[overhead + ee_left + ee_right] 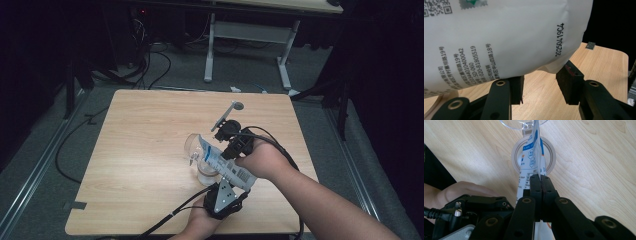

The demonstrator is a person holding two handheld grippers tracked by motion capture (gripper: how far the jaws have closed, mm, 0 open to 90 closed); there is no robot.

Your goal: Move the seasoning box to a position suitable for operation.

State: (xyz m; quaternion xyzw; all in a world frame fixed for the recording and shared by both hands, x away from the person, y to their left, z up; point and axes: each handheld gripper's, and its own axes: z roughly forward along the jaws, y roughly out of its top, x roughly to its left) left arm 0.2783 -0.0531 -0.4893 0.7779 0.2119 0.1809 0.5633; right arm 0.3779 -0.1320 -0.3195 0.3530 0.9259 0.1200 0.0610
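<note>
The right gripper (540, 182), jaws clamped on the edge of a white printed pouch (223, 162), holds it tilted, long axis slanting down from the hand toward a clear glass (194, 146) lying on a tape roll (517, 152) on the table (140, 150). The left gripper (539, 86), jaws parted and empty, waits just beneath the pouch's lower end, the nearer one to grasp that end.

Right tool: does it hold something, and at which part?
Yes. The right tool is shut on the white pouch, pinching its thin lower edge. The left tool stands open under the pouch and grips nothing.
</note>
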